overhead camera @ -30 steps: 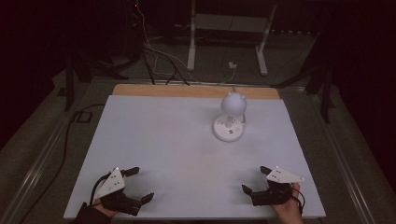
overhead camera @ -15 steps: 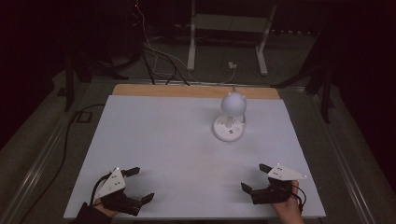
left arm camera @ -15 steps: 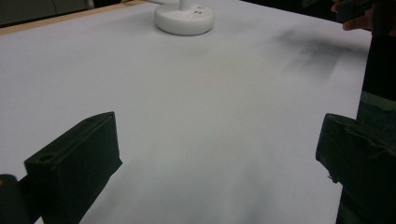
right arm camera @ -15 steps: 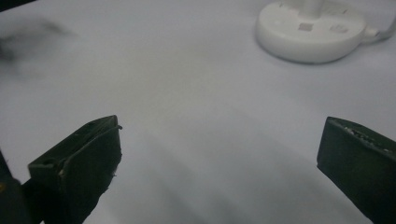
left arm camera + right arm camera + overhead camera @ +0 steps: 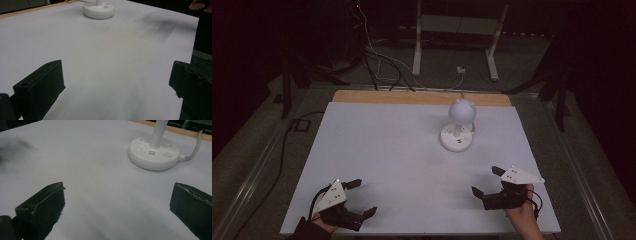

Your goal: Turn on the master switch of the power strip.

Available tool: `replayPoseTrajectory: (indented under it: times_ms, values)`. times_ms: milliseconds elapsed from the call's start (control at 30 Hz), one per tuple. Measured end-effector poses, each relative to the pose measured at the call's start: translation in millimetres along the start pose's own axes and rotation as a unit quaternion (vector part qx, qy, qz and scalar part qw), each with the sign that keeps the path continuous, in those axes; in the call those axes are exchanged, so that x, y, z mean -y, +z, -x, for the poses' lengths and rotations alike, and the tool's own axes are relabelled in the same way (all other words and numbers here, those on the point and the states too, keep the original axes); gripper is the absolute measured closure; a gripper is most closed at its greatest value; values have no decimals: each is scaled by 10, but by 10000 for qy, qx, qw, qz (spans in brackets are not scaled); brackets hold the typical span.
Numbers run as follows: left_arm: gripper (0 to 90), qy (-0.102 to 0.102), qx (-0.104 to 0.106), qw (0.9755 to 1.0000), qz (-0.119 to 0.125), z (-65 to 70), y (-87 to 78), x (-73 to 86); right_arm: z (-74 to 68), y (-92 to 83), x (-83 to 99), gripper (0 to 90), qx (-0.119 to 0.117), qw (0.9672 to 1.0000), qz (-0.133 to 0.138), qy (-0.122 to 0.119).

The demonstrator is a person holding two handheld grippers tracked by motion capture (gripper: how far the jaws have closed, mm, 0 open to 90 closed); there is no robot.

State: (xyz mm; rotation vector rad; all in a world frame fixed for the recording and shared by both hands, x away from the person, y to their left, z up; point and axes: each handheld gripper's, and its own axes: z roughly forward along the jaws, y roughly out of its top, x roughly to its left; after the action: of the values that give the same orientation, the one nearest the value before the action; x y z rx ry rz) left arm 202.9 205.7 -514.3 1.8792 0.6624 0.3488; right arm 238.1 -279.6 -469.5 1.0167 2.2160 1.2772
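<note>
Lamp [image 5: 457,127] on table [image 5: 382,145], far right; 2 grippers near edge, well apart.

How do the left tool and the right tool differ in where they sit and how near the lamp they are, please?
The left tool sits at the table's near left corner, the right tool at its near right. The right tool is closer to the lamp; the left tool is farther, across the table. The right tool's view shows the lamp base's buttons and cable; the left tool's view shows the base small and distant. Both are open, empty and low over the white surface.

A dim room — grey floor [image 5: 257,150] strewn with cables [image 5: 377,60], a white metal stand [image 5: 457,30] behind.
</note>
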Motion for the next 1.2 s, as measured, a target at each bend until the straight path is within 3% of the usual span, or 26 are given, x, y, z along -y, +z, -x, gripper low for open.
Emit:
replayPoseTrajectory:
  times_ms: [300,567,1200]
  values:
    - [2,-22,0,10000,16,-6,-6,1,85,3,-190,0,71,10000,0,64]
    - [2,-18,5,10000,13,-5,-8,0,207,66,-347,0,-134,9994,103,316]
    - [2,-30,6,10000,23,-8,-11,-1,355,293,-556,0,-103,9995,45,308]
